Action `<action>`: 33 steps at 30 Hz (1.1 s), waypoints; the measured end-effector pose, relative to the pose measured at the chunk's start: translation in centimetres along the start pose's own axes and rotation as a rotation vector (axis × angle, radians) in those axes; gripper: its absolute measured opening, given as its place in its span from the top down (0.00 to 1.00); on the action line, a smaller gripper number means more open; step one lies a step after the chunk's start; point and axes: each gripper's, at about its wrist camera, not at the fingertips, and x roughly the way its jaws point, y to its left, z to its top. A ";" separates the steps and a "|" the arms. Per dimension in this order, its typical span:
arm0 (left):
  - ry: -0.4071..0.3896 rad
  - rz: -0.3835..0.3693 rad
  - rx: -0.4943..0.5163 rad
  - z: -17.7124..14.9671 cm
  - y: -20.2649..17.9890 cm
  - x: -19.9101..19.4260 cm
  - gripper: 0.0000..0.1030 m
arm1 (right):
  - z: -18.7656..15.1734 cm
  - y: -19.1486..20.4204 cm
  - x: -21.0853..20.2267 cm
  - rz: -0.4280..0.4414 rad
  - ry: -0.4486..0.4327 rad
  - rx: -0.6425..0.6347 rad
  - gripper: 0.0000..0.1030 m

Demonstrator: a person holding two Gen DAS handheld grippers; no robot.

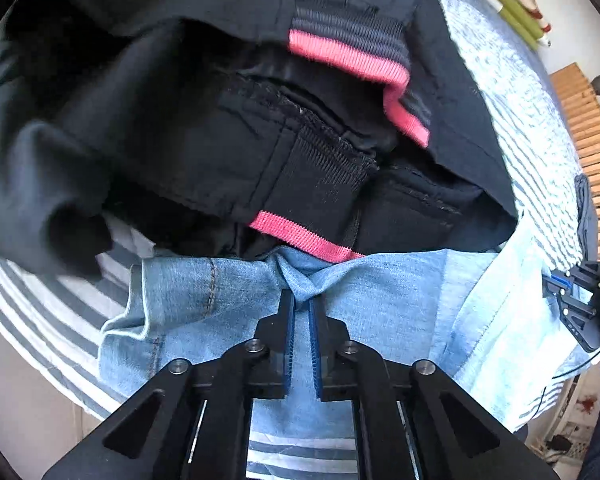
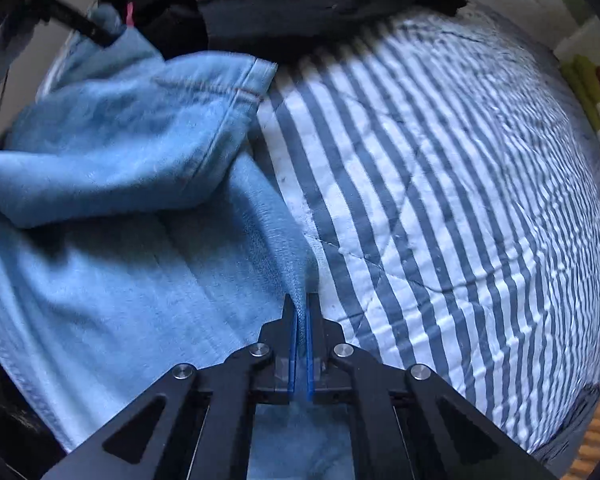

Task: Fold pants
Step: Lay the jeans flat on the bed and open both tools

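Blue-and-white striped bedding [image 2: 440, 184] carries one pair of light blue jeans [image 2: 112, 264], crumpled near its left edge, so their long axis cannot be told. At their far side lies a black garment [image 1: 188, 148] with pink trim. Both the left gripper [image 1: 303, 304] and the right gripper [image 2: 301, 304] pinch a raised denim fold between pressed-together fingers.

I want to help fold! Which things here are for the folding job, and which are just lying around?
For the job: the light blue jeans, pinched by the left gripper and the right gripper.

Just lying around: the black clothes with pink bands, the striped quilt underneath.
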 end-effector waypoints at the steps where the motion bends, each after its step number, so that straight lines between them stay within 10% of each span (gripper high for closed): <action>1: -0.014 -0.007 0.005 -0.3 0.0 -0.6 0.97 | -0.2 0.0 -0.7 -0.004 -0.020 0.010 0.97; 15: -0.206 0.019 0.273 -1.6 -8.2 -9.2 0.99 | -1.2 -0.1 -8.2 -0.056 -0.206 0.148 0.97; 17: -0.126 0.030 0.296 -0.9 -8.5 -7.5 0.82 | -1.4 -0.4 -8.1 -0.052 -0.200 0.153 0.97; 19: -0.053 0.004 0.278 0.1 -8.0 -5.8 0.21 | -1.3 -0.1 -7.9 -0.057 -0.194 0.150 0.97; 20: -0.026 -0.029 0.288 0.2 -8.0 -5.0 0.18 | -1.1 -0.1 -7.5 -0.055 -0.190 0.154 0.97; 31: 0.109 -0.113 0.360 1.2 -7.4 -0.2 0.19 | -2.0 -0.2 -8.8 -0.044 -0.236 0.193 0.97; 33: 0.085 -0.077 0.401 0.1 -7.7 0.2 0.41 | -1.9 -0.3 -8.4 -0.059 -0.230 0.203 0.97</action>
